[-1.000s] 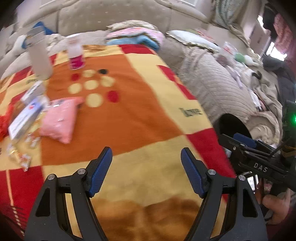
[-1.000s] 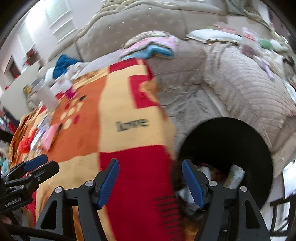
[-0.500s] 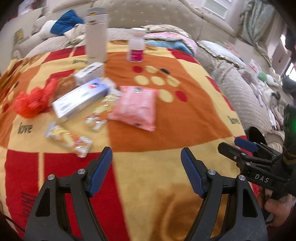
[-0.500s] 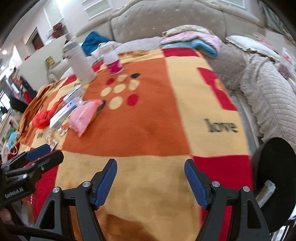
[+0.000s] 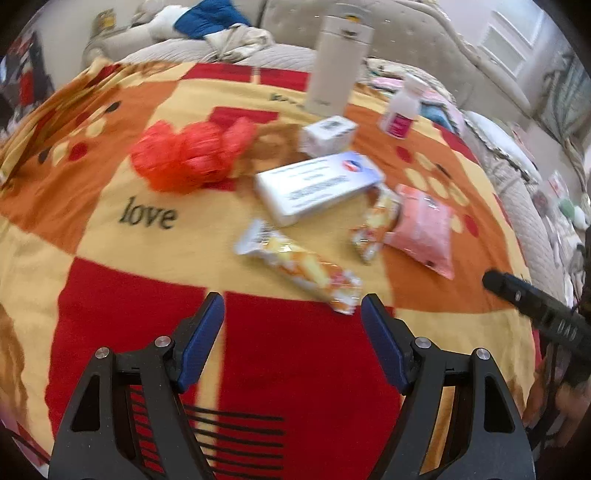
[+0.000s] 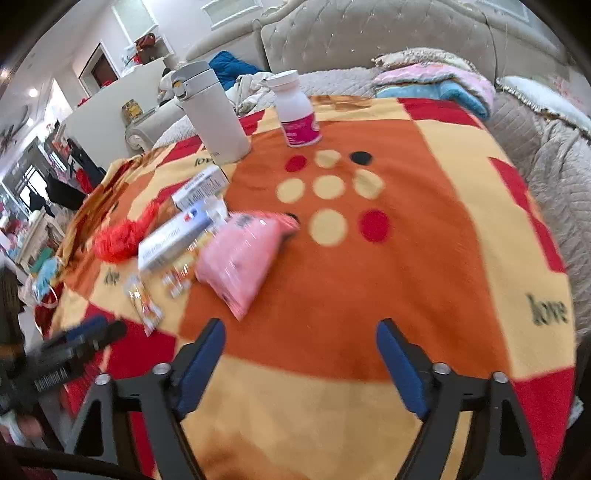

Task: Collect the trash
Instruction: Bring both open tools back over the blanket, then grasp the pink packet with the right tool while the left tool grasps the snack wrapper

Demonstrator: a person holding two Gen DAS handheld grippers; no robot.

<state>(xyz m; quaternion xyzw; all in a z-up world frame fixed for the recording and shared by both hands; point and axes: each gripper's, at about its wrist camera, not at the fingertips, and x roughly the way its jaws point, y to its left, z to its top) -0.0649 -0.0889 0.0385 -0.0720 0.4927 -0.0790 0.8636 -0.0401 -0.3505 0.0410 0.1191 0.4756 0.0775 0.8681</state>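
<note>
The left tongs (image 5: 291,314) stand wide apart at the bottom of the left wrist view, with nothing between the blue pads, above the red square of the blanket (image 5: 122,266) that covers the bench. Just beyond them, at centre frame, lies a yellow-orange snack wrapper (image 5: 299,269). A second, smaller wrapper (image 5: 375,229) lies to its right, touching a pink packet (image 5: 424,229). Above these sits a long white box (image 5: 317,186), with a small white box (image 5: 327,134) behind it and a crumpled red mesh bag (image 5: 192,151) at upper left. A white flask (image 5: 338,61) and a white bottle with a pink label (image 5: 402,107) stand upright at the top of the frame.

The right tongs (image 6: 301,354) are opening at the bottom of the right wrist view and hold nothing; bare orange and yellow blanket lies between the pads. The pink packet (image 6: 240,258) lies just above the tongs' left finger, with the trash clustered at left centre. The left tongs (image 6: 85,336) appear blurred at the lower left edge. A beige sofa (image 6: 369,33) fills the background.
</note>
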